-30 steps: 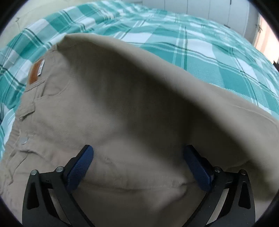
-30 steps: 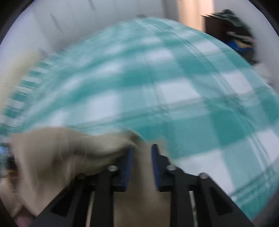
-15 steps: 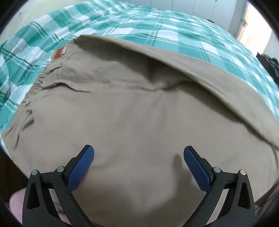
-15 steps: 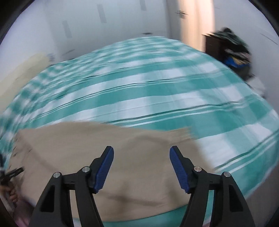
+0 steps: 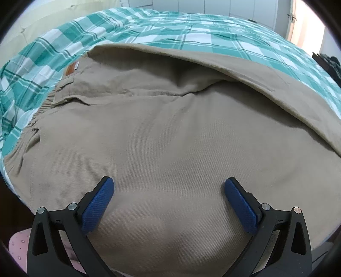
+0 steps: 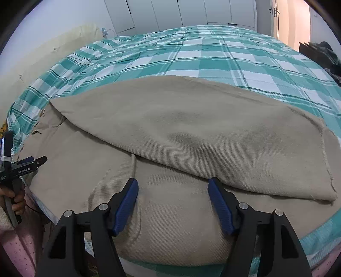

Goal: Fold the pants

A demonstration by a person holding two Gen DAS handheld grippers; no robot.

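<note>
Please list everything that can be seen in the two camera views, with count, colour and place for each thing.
pants: one, beige, lying on the bed near its front edge, one leg folded over the other.
label: one, orange-brown, at the waistband, left side of the left wrist view.
bed cover: one, teal and white checks, under the pants.
wardrobe doors: several, white, behind the bed.
dark furniture: one, with clothes on top, far right.
left gripper: one, black with blue pads, open above the pants.
right gripper: one, black with blue pads, open above the pants.
hand: one, holding the left gripper handle, left edge of the right wrist view.
pink clothing: one, bottom left.
</note>
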